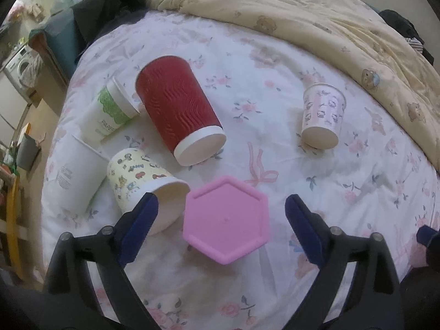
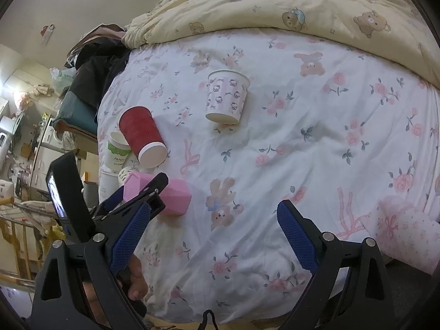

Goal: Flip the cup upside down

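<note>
A pink hexagonal cup (image 1: 226, 218) stands upside down on the floral bed sheet (image 1: 302, 165), its base facing up. My left gripper (image 1: 220, 206) is open, its blue pads on either side of the cup without touching it. In the right wrist view the same pink cup (image 2: 170, 196) sits at the left with the left gripper over it. My right gripper (image 2: 213, 216) is open and empty over bare sheet (image 2: 316, 137). A red ribbed cup (image 1: 178, 110) lies on its side. A pink kitten-print cup (image 1: 323, 114) lies tilted to the right.
A yellow cartoon cup (image 1: 143, 181), a green-and-white cup (image 1: 112, 110) and a white cup (image 1: 74, 176) lie near the bed's left edge. A cream bear-print quilt (image 1: 330, 22) is bunched along the back. A pink patterned roll (image 2: 407, 236) lies at the right.
</note>
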A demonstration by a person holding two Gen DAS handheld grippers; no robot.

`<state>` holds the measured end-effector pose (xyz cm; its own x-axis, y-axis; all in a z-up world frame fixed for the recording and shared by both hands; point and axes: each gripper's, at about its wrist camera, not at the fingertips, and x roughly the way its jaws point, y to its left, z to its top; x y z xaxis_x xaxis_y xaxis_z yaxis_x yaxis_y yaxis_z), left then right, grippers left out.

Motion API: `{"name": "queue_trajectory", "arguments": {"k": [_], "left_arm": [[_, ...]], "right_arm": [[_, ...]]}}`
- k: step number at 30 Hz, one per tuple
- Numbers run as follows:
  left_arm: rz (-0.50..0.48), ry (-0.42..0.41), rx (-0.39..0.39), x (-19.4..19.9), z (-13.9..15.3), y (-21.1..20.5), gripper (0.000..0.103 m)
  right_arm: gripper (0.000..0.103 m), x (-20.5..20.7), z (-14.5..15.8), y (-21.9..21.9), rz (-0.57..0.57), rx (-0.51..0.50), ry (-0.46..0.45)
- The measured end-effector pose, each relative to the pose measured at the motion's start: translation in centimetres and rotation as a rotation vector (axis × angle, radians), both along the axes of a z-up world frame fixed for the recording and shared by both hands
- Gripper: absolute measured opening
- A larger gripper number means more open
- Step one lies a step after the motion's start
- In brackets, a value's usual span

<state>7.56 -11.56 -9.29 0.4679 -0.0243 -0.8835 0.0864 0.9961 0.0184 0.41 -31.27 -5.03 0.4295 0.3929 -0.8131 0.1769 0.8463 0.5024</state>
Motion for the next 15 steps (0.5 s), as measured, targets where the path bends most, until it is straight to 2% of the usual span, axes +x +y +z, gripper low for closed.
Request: {"name": "queue_trajectory", "arguments": {"k": [8, 15], "left_arm": [[0.011, -0.029, -0.051, -1.5, 3.1, 1.6, 0.092], [-0.003, -0.1, -0.066, -4.4, 6.9, 3.9, 0.092]], "right_arm": [[0.096, -0.2, 0.3, -0.1, -0.009, -0.008, -0.013], [0.096, -0.7, 0.7, -0.2, -0.007, -0.014, -0.029]]}}
